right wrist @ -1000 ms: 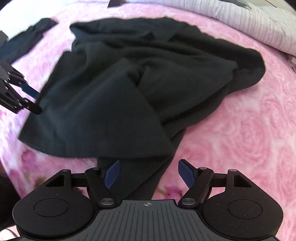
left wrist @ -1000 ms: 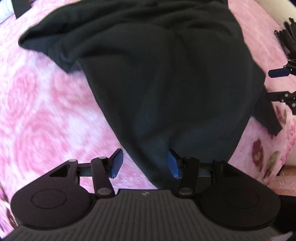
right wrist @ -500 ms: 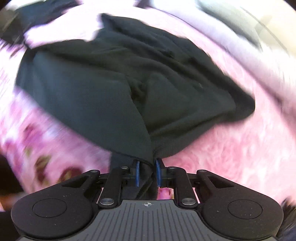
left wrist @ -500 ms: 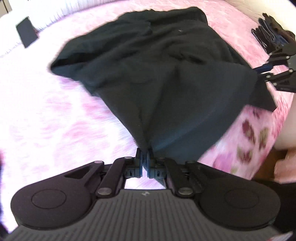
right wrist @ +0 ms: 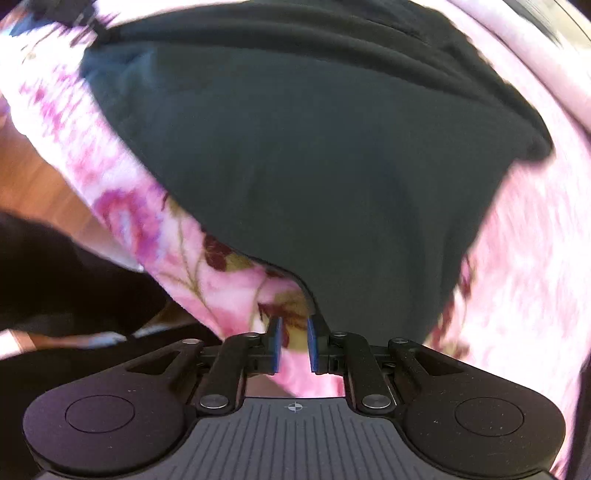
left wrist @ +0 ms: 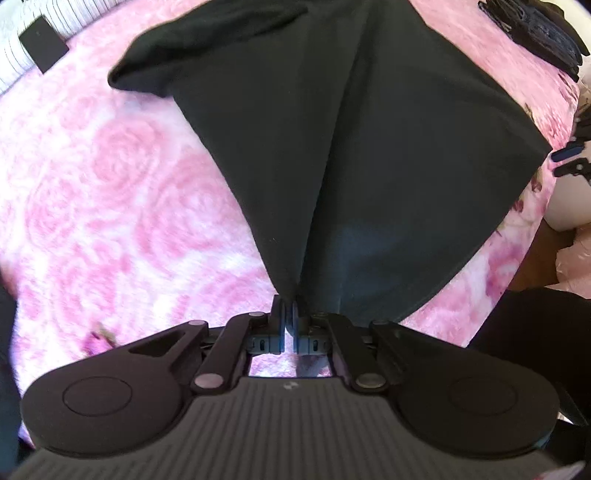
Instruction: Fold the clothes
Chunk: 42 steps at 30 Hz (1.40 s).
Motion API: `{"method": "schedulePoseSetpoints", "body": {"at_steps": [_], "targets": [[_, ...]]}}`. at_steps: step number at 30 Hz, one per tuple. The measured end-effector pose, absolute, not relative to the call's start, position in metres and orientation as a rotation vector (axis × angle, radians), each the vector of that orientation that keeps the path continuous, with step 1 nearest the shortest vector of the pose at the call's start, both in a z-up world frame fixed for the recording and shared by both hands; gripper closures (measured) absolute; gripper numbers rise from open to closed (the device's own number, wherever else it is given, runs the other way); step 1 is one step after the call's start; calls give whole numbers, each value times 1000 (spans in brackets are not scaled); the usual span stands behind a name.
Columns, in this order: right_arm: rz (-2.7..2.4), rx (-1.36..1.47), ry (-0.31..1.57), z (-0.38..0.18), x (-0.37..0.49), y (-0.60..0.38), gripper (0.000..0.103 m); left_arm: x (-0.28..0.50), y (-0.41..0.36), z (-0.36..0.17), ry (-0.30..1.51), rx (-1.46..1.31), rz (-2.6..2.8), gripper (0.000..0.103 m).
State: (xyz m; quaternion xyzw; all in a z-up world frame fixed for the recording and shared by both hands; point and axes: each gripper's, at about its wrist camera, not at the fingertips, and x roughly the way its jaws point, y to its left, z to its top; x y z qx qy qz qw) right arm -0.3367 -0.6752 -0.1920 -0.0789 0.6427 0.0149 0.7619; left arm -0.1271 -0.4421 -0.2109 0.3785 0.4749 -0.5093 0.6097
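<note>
Surface: bed under a pink rose-print blanket (left wrist: pixel 110 206); its near border carries darker maroon flowers (right wrist: pixel 218 254).
Garment: black garment (left wrist: pixel 369 147) lying spread on the blanket, one corner drawn up taut toward the left claw, near hem reaching the bed's edge.
Left claw: left claw (left wrist: pixel 289 314) pinched tight on the garment's corner, blue pads nearly meeting.
Right claw: right claw (right wrist: pixel 294 341) narrow, a small gap between the blue pads; the garment's edge touches the right-hand pad, and whether cloth is held I cannot tell.
Bedding beyond: striped white cover (left wrist: pixel 11 62) at the far left edge, a flat black object (left wrist: pixel 43 51) lying on it.
Other clothes: dark pile (left wrist: pixel 535 33) at the far right corner.
Room: wooden floor (right wrist: pixel 33 177) beside the bed; view blurred.
</note>
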Motion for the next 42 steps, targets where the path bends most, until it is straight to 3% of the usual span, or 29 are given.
{"method": "schedulePoseSetpoints", "body": {"at_steps": [2,3,4,5,6,7,16,20,21,22,24,28,30,36,39,41,42], "targets": [[-66,-110,1377,-188,-341,-690,89,-122,-436,-217,1107,870,-1157,92],[-122,-90,1366,-187,-343,-697,86,-118,-432,-219,1117,860,-1136,82],[-163,-57,1348,-187,-344,-707,72,-116,-431,-222,1135,848,-1118,76],[-196,-12,1327,-190,-345,-716,63,-115,-428,-226,1157,839,-1106,75],[-227,52,1310,-193,-346,-728,46,-113,-426,-229,1179,829,-1093,75],[-258,117,1291,-196,-348,-739,39,-112,-424,-232,1202,819,-1080,75],[-445,528,1196,-227,-375,-798,40,-115,-411,-244,1316,654,-1085,74],[-399,582,1176,-228,-375,-795,40,-116,-411,-245,1352,575,-1114,74],[-387,586,1177,-228,-374,-794,43,-115,-411,-244,1355,562,-1126,73],[-386,594,1178,-230,-374,-794,59,-114,-411,-242,1358,549,-1138,73],[-390,621,1176,-232,-375,-797,77,-111,-411,-239,1364,523,-1162,73],[-415,682,1158,-227,-382,-804,93,-106,-409,-229,1364,486,-1184,65],[-406,657,1174,-225,-379,-804,94,-102,-403,-224,1369,463,-1173,59],[-393,550,1239,-226,-367,-797,96,-99,-405,-231,1388,410,-1144,58],[-392,523,1263,-226,-363,-794,96,-109,-416,-240,1383,464,-1164,67],[-389,493,1284,-227,-359,-795,96,-118,-423,-247,1378,553,-1161,84],[-387,477,1294,-227,-357,-795,97,-119,-424,-247,1368,586,-1156,98]]}}
